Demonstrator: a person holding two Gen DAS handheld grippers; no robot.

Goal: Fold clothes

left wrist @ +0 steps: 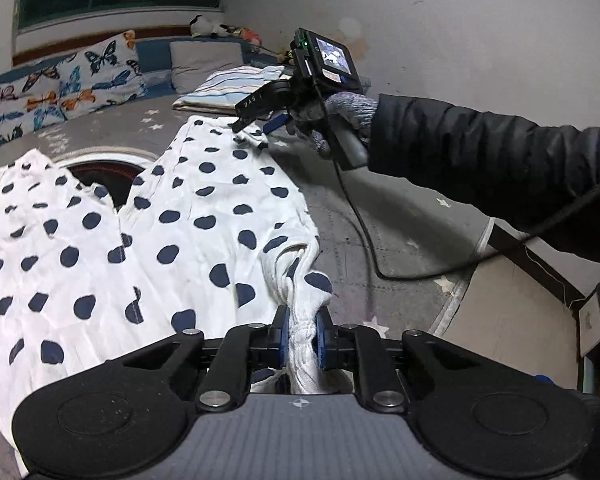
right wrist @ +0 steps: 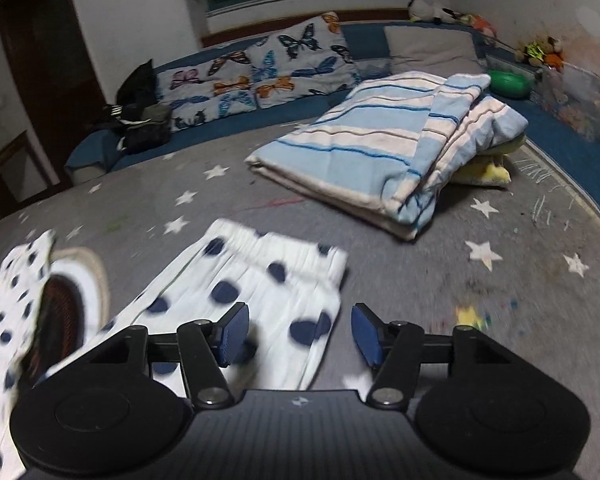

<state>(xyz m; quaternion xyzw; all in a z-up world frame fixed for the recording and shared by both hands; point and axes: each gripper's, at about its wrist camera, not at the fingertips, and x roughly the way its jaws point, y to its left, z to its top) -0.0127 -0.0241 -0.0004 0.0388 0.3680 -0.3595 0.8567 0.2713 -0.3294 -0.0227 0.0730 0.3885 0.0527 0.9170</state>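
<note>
we see the white polka-dot garment (left wrist: 148, 216), a thin crinkled cotton with navy blobs, spread over the grey star-printed bed cover (left wrist: 380, 216). our left gripper (left wrist: 303, 338) has its blue ribbed pads pinched tight on a bunched, twisted fold at the garment's near edge, the cloth squeezed into a rope between them. our right gripper (right wrist: 298, 334) hovers over the far leg end, its blue pads spread wide with nothing between them; the gathered, ribbed cuff (right wrist: 284, 252) lies flat just beyond the fingertips. in the left view a knit-gloved hand (left wrist: 340, 116) grips that tool's handle, a black cable trailing below it. between the two legs a round dark patch ringed in cream shows on the cover. farther back lies a folded striped blanket (right wrist: 384, 148), soft blue and cream, and a butterfly-print pillow (right wrist: 260, 72).
</note>
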